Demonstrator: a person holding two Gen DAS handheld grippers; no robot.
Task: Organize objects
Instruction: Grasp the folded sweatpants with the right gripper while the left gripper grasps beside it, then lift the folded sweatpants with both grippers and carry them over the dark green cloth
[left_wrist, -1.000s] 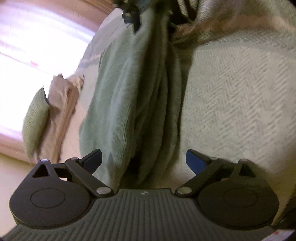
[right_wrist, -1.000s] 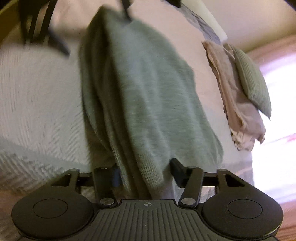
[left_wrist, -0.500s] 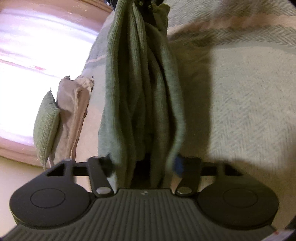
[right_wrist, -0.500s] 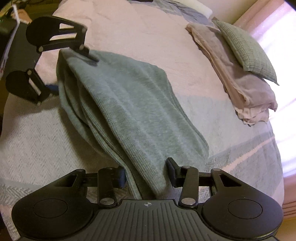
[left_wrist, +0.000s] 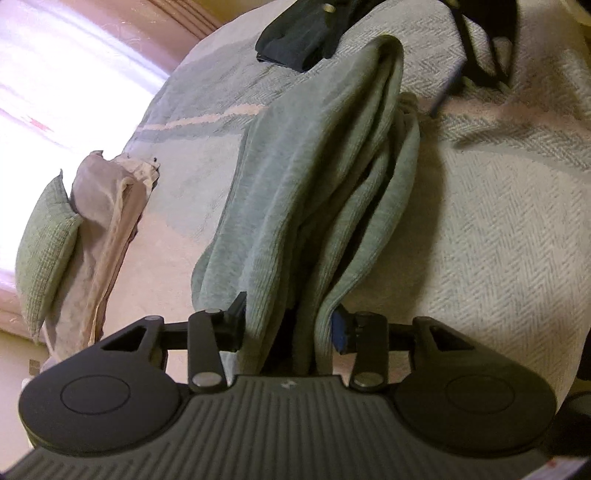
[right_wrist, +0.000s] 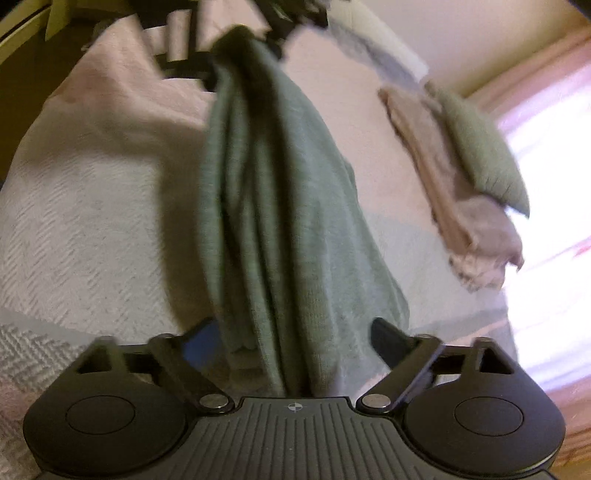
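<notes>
**Green knit garment strung between two tongs over the bed**

Left wrist view: the left gripper (left_wrist: 288, 325) has its jaws closing, and bunched folds of the green knit garment (left_wrist: 310, 206) sit between them. The black pad on one side and the blue pad on the other both press against the fabric, so this end is clamped. From there the cloth runs away in long ridged folds over the herringbone bedspread (left_wrist: 498, 240) towards the top of the frame, where the other gripper's dark frame is only partly visible. To the left, a green pillow (left_wrist: 44, 251) leans on a folded beige cloth (left_wrist: 107, 229) by the bright window. A dark garment (left_wrist: 295, 40) lies at the far edge of the bed. No legible writing; a small pale mark on the gripper body cannot be read.

Right wrist view (blurred): the right gripper (right_wrist: 291, 336) has its jaws opening, spread wide. The garment passes between the fingers, but a clear gap shows on each side; the pads are not pressing it. The fabric rises to the left gripper at the top of the frame. A small crosshair mark sits on the body; no text.
</notes>
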